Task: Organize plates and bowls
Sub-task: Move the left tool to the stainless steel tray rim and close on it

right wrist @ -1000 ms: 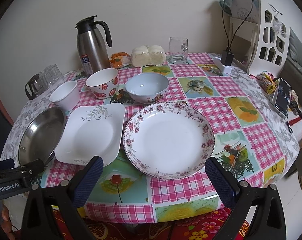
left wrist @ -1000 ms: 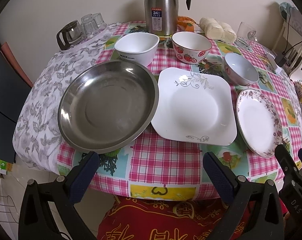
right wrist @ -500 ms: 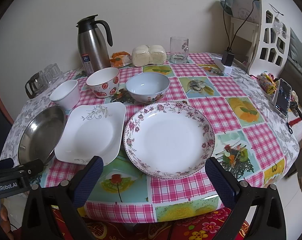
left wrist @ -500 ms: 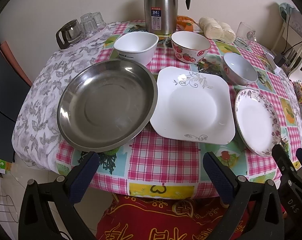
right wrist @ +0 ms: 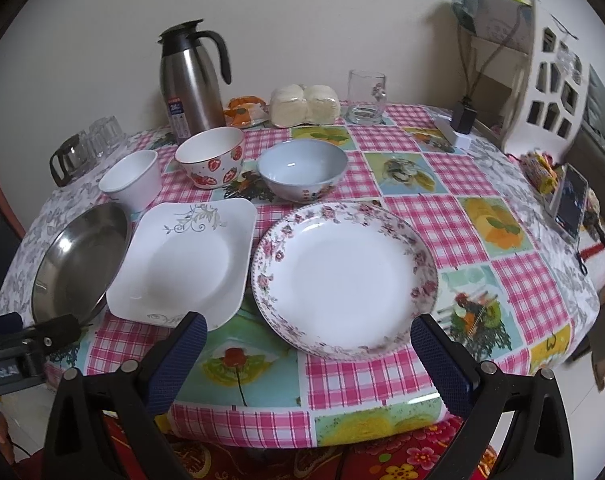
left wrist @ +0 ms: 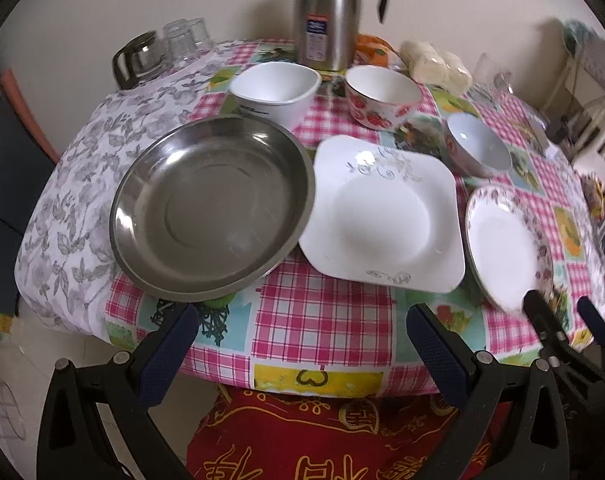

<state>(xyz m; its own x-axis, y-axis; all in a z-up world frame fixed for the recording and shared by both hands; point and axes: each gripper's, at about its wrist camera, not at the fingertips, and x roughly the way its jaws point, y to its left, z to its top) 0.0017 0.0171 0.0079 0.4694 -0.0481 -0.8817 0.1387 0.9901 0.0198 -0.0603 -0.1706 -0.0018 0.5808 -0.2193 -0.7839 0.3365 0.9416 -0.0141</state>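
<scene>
Both grippers, left and right, hang spread apart and empty before the steel pan, square plate and floral plate.

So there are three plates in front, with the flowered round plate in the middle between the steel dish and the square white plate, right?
Not quite. The square white plate sits in the middle; the steel dish lies left of it and the flowered round plate right of it. The right wrist view shows the whole row, and three plates in front is correct.
</scene>
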